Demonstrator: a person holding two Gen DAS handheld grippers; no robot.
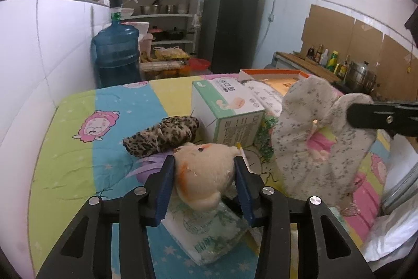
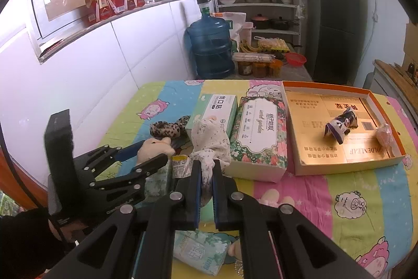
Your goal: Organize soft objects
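The cream plush toy [image 1: 206,174] sits between the blue pads of my left tool [image 1: 206,174], both pads touching its sides, so the tool is pinching the toy; the toy rests over a green-printed tissue pack [image 1: 209,229] on the table [image 1: 65,148]; in the right wrist view the same left tool [image 2: 154,148] reaches in from the left, held by a dark-gloved hand [image 2: 31,239]. My right tool [image 2: 206,174] has its pads pressed together on a white speckled cloth [image 2: 209,140], which rises in a bunch ahead of the pads; in the left wrist view this cloth [image 1: 305,137] hangs raised above the table from the right tool's tip [image 1: 365,117]. A leopard-print fabric piece [image 1: 162,135] lies just beyond the toy; behind it stands a white-and-green carton [image 1: 230,109], and beside that a floral tissue box [image 2: 258,132]; further right lies an orange-rimmed tray [image 2: 384,111] holding a purple-and-white wrapped item [image 2: 339,124]. The table carries a striped cartoon-sheep cover [image 2: 339,200]; a blue water jug [image 2: 211,43] stands behind it.
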